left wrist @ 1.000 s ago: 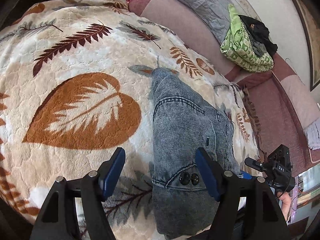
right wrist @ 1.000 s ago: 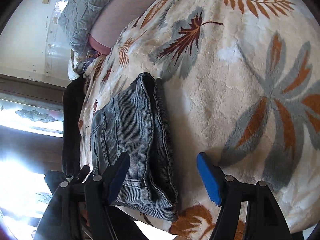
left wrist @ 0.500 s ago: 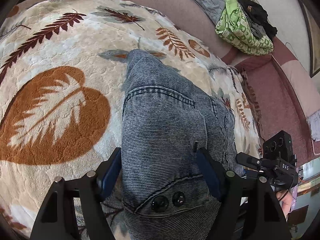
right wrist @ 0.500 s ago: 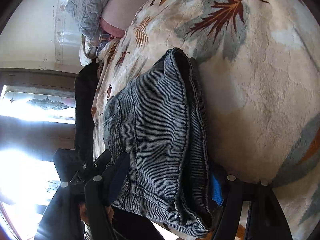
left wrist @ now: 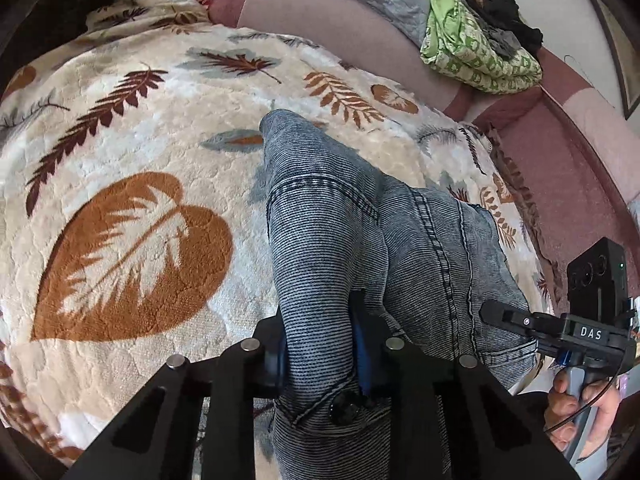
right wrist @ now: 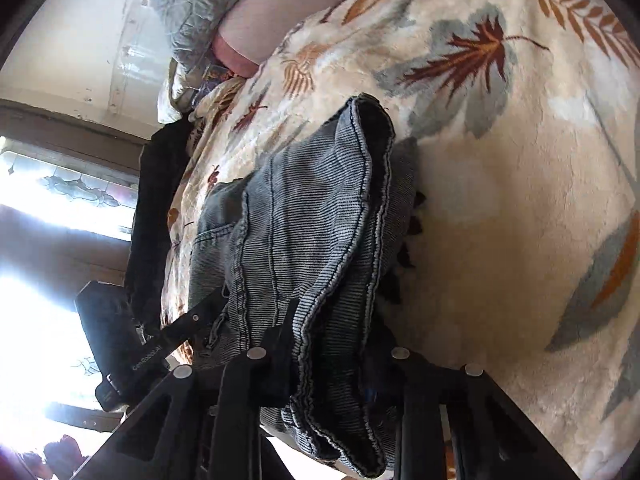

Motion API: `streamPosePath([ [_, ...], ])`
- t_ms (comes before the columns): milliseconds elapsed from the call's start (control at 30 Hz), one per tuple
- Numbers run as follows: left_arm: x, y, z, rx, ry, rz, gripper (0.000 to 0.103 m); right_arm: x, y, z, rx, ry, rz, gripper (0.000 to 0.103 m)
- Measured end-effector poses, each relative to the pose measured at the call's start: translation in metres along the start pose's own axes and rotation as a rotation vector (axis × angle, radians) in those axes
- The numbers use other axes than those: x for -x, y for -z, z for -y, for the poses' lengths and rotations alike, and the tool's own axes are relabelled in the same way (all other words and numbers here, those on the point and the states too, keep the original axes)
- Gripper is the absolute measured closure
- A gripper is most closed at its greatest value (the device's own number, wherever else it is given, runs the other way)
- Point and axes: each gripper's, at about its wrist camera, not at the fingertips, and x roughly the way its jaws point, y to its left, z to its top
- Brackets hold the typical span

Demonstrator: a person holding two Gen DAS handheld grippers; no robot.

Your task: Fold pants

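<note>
We see the grey-blue striped denim pants (left wrist: pixel 336 232) lying folded on a cream fleece blanket (left wrist: pixel 132 216) printed with brown and grey leaves, and both of our tools have hold of them at the near edge. The left gripper (left wrist: pixel 318 344) has its fingers closed on the waistband end, the fabric bunched up between the blue pads (left wrist: pixel 357 340), with two dark buttons (left wrist: pixel 344 410) showing just below the pinch. In the right wrist view, the right gripper (right wrist: pixel 332 354) is clamped on the stacked hem end, where several stitched layers fan out between its black fingers (right wrist: pixel 280 344) (the blue pad is nearly buried under the cloth). From each pinch the denim rises slightly off the blanket, and the far part rests flat on it. In the left wrist view, the right tool's black camera block (left wrist: pixel 596 292) sits at the right edge, with a bare hand (left wrist: pixel 576 412) on its handle. Behind the blanket runs a pink sofa back (left wrist: pixel 316 12), and a green patterned cloth bundle (left wrist: pixel 476 48) topped with dark garments rests on it, well apart from the pants.
</note>
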Motion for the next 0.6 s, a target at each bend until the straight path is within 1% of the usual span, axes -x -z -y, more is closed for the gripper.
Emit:
streamPosePath([
  [67, 0.012, -0.005, 0.005, -0.038, -0.008, 0.025, 0.077, 0.009, -0.001, -0.016, 0.034, -0.016, 0.019, 0.077],
  [133, 0.023, -0.016, 0.007, -0.057, 0.003, 0.054, 0.077, 0.020, -0.005, -0.032, 0.075, -0.017, 0.041, 0.078],
  [200, 0.032, -0.032, 0.009, -0.083, 0.008, 0.088, 0.077, 0.028, -0.015, -0.045, 0.107, -0.023, 0.069, 0.078],
  [300, 0.038, -0.058, 0.009, -0.114, 0.002, 0.113, 0.077, 0.031, -0.035, -0.057, 0.131, -0.032, 0.097, 0.078],
  [400, 0.036, -0.078, 0.009, -0.151, -0.027, 0.135, 0.077, 0.021, -0.053, -0.068, 0.158, -0.020, 0.112, 0.078],
  [467, 0.030, -0.087, 0.005, -0.159, -0.031, 0.136, 0.077, 0.013, -0.063, -0.069, 0.155, -0.016, 0.115, 0.078],
  [600, 0.007, -0.091, -0.005, -0.162, -0.046, 0.141, 0.077, -0.007, -0.076, -0.063, 0.161, -0.004, 0.119, 0.077],
])
